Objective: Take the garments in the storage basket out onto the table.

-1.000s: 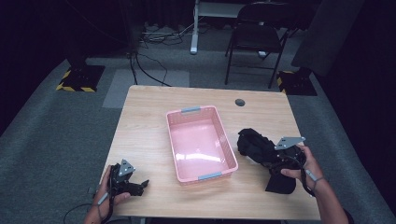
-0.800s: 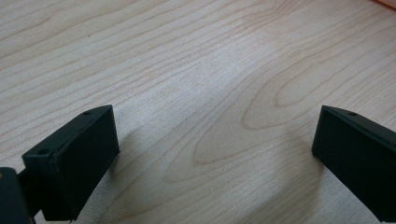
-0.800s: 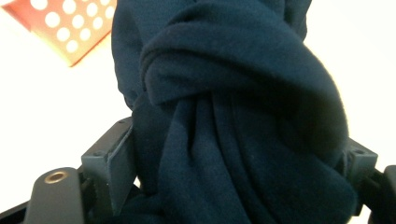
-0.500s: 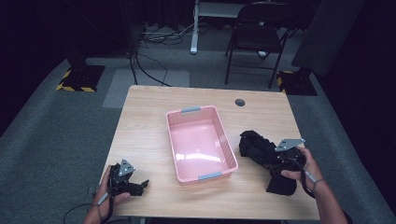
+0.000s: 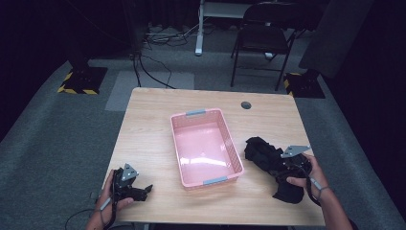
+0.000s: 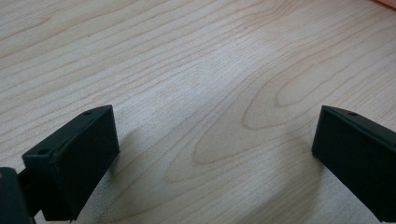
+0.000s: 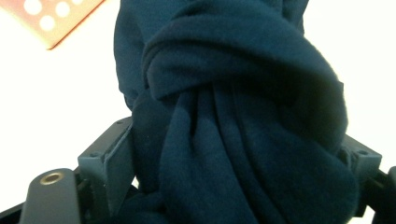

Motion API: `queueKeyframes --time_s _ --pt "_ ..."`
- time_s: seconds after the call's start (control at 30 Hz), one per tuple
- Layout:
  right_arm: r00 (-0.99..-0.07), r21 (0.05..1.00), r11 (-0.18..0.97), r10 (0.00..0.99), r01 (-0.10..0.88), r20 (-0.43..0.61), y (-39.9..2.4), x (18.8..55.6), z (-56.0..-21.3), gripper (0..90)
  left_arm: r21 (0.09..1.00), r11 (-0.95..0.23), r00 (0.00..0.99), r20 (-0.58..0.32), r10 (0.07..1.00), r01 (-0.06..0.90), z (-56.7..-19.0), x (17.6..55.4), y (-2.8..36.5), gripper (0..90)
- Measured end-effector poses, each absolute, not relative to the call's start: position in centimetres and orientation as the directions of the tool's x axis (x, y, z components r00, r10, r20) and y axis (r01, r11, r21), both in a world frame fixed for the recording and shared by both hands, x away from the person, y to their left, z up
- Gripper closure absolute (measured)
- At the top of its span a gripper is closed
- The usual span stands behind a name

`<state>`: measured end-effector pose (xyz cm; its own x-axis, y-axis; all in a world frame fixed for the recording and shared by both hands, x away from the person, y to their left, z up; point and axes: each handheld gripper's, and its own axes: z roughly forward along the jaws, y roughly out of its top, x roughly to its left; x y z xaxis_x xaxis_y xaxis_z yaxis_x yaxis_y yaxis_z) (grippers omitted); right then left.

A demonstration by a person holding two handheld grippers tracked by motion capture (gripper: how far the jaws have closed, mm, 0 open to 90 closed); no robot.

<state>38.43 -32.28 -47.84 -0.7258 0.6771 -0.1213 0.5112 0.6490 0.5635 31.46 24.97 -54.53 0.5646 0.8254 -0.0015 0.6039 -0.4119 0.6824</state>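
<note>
A dark crumpled cloth [image 5: 261,152] lies on the wooden table, right of a pink plastic basket [image 5: 196,114]. My right gripper [image 5: 276,166] reaches into the cloth from the front right. In the right gripper view the dark blue cloth [image 7: 233,93] bunches between the two jaws and touches both; my right gripper [image 7: 233,182] still pinches it, though its jaws have just been opening a little. My left gripper [image 5: 143,190] rests at the table's front left corner. It stands open [image 6: 212,158] over bare wood with nothing between its fingers.
The pink basket has nothing in it and sits mid-table. A small round hole [image 5: 246,105] marks the far right of the tabletop. A folding chair [image 5: 261,43] and cables stand on the floor beyond the table.
The right hand and the cloth bundle have shifted only slightly. The left gripper has stayed put.
</note>
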Motion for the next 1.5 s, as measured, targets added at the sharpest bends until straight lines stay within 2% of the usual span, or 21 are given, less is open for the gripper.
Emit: queueKeyframes --time_s 1.0,1.37,1.5 --pt "-0.726 0.56 0.669 0.668 0.489 -0.163 -31.4 38.0 -49.3 12.4 0.682 -0.412 0.564 -0.002 0.826 0.605 -54.5 31.5 25.0 0.1" --pt "-0.721 0.571 0.662 0.672 0.485 -0.167 -31.3 38.0 -49.6 7.1 0.682 -0.412 0.564 -0.002 0.825 0.604 -54.5 31.5 25.0 0.1" --pt "-0.71 0.581 0.648 0.685 0.492 -0.163 -31.2 37.9 -49.6 2.4 0.682 -0.412 0.564 -0.002 0.826 0.604 -54.5 31.5 25.0 0.1"
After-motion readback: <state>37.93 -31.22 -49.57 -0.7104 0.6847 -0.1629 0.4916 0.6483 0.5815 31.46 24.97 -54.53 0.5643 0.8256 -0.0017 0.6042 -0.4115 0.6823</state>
